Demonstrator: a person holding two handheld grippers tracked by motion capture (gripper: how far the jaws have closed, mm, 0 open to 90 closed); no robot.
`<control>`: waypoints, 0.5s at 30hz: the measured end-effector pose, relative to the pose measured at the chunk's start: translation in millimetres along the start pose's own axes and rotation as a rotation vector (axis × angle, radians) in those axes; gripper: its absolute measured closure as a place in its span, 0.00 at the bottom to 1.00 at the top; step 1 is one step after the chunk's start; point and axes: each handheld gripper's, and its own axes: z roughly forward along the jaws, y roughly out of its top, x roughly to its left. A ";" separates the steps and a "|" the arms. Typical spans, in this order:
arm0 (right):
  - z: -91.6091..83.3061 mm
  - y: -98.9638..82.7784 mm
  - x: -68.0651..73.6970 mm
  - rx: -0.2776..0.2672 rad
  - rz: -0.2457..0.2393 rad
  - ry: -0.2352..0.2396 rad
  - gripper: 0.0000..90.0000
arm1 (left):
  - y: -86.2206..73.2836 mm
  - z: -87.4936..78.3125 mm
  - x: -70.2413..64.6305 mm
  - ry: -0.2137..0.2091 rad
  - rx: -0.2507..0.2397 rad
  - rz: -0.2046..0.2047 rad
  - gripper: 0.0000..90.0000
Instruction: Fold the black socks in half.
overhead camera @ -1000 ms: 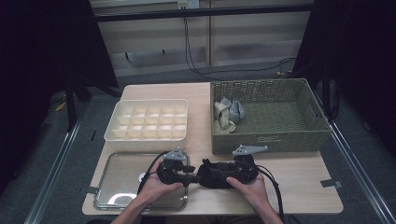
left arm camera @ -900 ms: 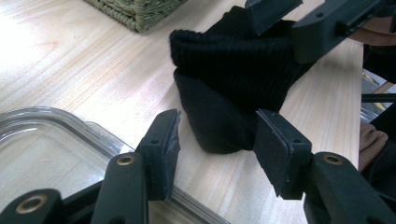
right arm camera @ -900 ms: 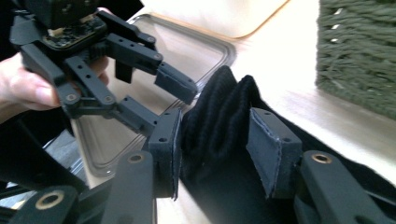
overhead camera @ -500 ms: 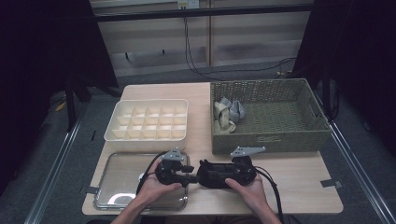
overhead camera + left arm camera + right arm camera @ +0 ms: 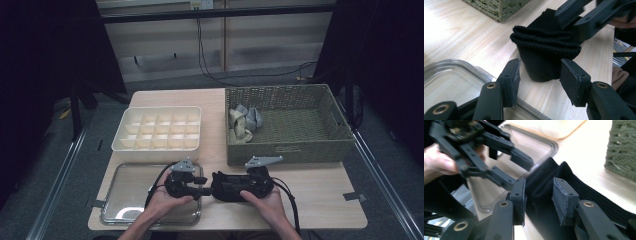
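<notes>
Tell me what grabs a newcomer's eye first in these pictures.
Front and centre, two hand-held grippers meet over a folded black sock on the wooden table: the right gripper has just been closing on it, while the left gripper has its jaws around the sock's end. Behind stand a woven basket holding pale socks, and a white divider box.

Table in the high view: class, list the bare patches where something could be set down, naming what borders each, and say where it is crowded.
Free: the table right of the right gripper, below the wicker basket; the strip between basket and compartment box; the basket's right half. Crowded: front centre, where both hands meet at the black sock beside the clear tray.
</notes>
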 end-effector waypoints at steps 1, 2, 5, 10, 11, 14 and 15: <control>2.1 -0.9 -1.3 0.012 0.005 -0.006 0.69 | 0.2 -0.5 -0.6 -0.001 0.001 0.005 0.56; 4.6 -1.9 -2.9 0.017 0.010 -0.009 0.68 | 0.2 -0.9 -1.3 -0.004 -0.001 0.006 0.56; 12.5 -3.8 -4.0 0.039 0.005 -0.015 0.70 | 0.5 -2.0 -2.6 -0.006 -0.006 0.008 0.54; 27.7 -10.3 -5.4 0.093 -0.009 -0.036 0.81 | 1.3 -1.2 -3.2 -0.006 -0.008 0.011 0.53; 28.8 -11.6 -5.7 0.089 -0.005 -0.035 0.85 | 1.3 -0.3 -3.3 -0.010 -0.001 0.015 0.53; 28.0 -11.6 -6.4 0.079 -0.007 -0.035 0.93 | 0.6 6.2 -3.8 -0.021 0.023 0.017 0.61; 27.0 -11.6 -5.5 0.074 -0.016 -0.038 0.93 | 0.5 7.4 -3.2 -0.027 0.038 0.019 0.64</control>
